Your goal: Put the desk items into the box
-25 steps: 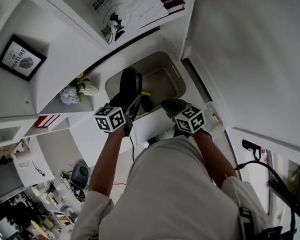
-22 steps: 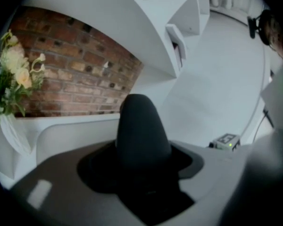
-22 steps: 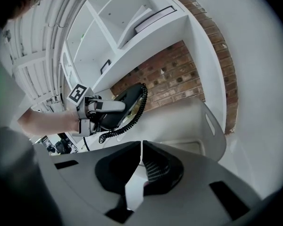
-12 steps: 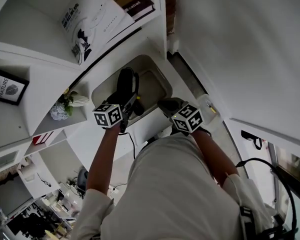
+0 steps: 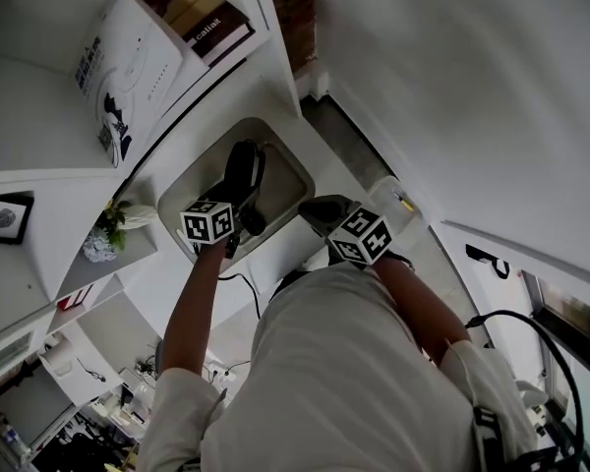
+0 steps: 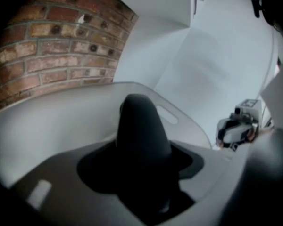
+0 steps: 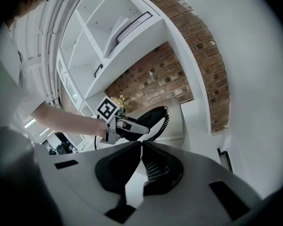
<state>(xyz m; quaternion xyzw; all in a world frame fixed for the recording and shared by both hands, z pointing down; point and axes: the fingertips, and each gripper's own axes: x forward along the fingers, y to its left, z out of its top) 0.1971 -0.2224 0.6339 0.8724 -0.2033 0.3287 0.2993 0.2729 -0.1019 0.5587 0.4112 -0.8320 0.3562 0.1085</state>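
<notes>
Hovering over the open box point(image 5: 287, 177), the left gripper point(image 5: 239, 203) has its jaws spread wide and clamped on a black telephone handset point(image 5: 244, 165). In the left gripper view that dark body point(image 6: 141, 135) fills the whole gap between the jaws, with the box's far rim and its handle slot point(image 6: 167, 114) just behind it. From the right gripper view, the handset point(image 7: 148, 117) sits at a slant above the box, and its coiled cord point(image 7: 164, 121) loops down from the far end. Where the cord finishes, I cannot tell, nor whether the handset touches the box floor yet.

The right gripper point(image 5: 320, 207) waits at the near right edge of the box, its jaws pressed together on nothing.

So this looks like the placing step. To do it well, my call is to sink the handset below the walls before letting go, not drop it from up here. Tip the far end in first so the cord goes in ahead of it. The danger is that springy cord: if it drapes over the rim, it could tug the handset back out or snag on the withdrawing jaws. Then open fully and lift straight up, clear of the coil.
</notes>
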